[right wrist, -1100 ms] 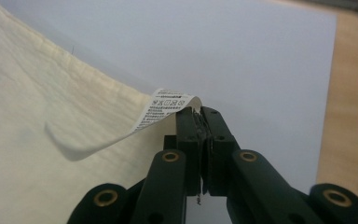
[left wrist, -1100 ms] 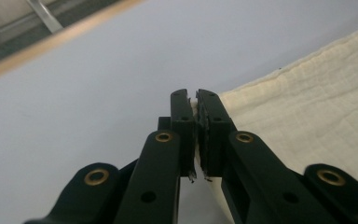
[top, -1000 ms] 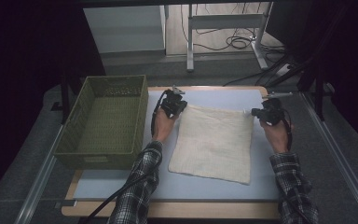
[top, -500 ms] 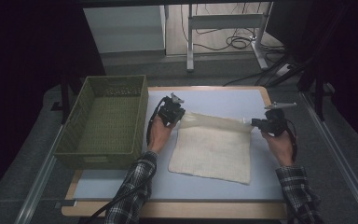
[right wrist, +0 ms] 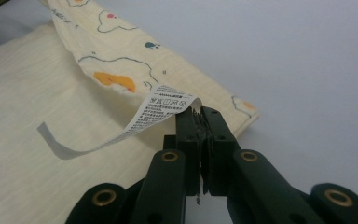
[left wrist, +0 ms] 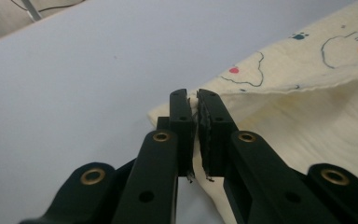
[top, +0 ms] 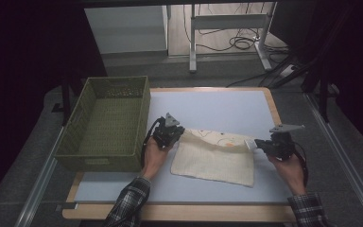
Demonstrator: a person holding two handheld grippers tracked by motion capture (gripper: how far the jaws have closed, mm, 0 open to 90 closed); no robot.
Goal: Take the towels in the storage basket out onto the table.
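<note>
Between the closed jaws of the left gripper [left wrist: 196, 100] sits one corner of the cream cotton cloth with printed cartoon outlines [top: 215, 156]; the fabric spreads away to the right of the jaws. The right gripper [right wrist: 199, 114] is clamped tight on another corner, a white printed care label [right wrist: 161, 109] curling off left of its jaws, pale table [top: 217, 106] beyond.

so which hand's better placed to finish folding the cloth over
Neither alone. The left gripper and the right gripper each pinch a far corner of the cloth, level with each other and partway across it, so both should carry on together.
</note>
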